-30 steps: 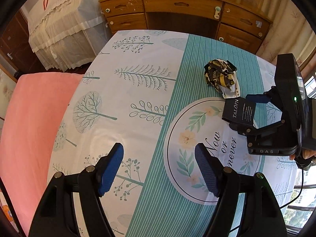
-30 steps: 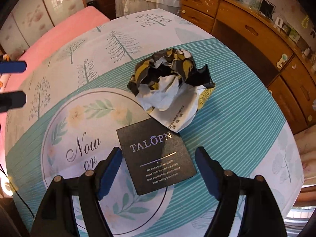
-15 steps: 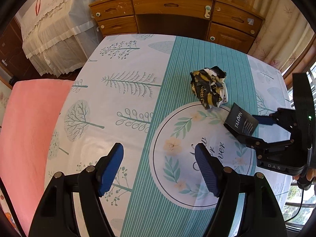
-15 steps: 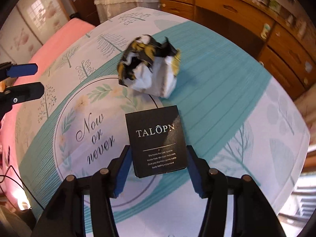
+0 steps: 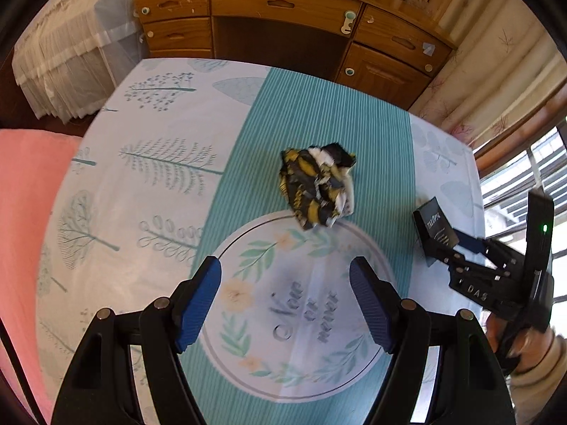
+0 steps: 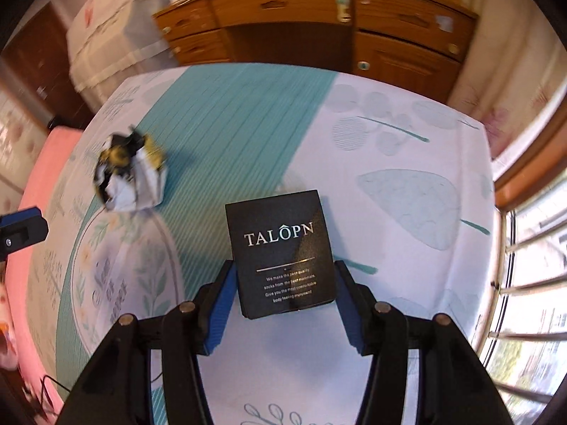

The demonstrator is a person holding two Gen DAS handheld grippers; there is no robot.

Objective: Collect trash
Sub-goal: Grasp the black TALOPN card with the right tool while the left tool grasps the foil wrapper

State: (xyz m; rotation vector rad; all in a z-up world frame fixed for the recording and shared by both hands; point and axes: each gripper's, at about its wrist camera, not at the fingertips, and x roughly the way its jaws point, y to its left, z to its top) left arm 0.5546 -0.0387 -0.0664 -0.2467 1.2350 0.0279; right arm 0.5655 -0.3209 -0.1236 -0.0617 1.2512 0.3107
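Black card [image 6: 281, 251]: printed TALOPN; clamped by its side edges between the blue pads of the right gripper [image 6: 283, 304]; held above the white right part of the surface [image 6: 407, 148]
Crumpled wrapper [image 5: 318, 191]: black, yellow and white; lying on the teal stripe, touching the rim of the round motif; well apart from the card
Left gripper [image 5: 285, 297]: released, nothing between its pads; above the motif, near the wrapper
Card lift: probably clear of the cloth; blur hides any gap
Dresser [image 5: 283, 17]: wooden, beyond the far edge
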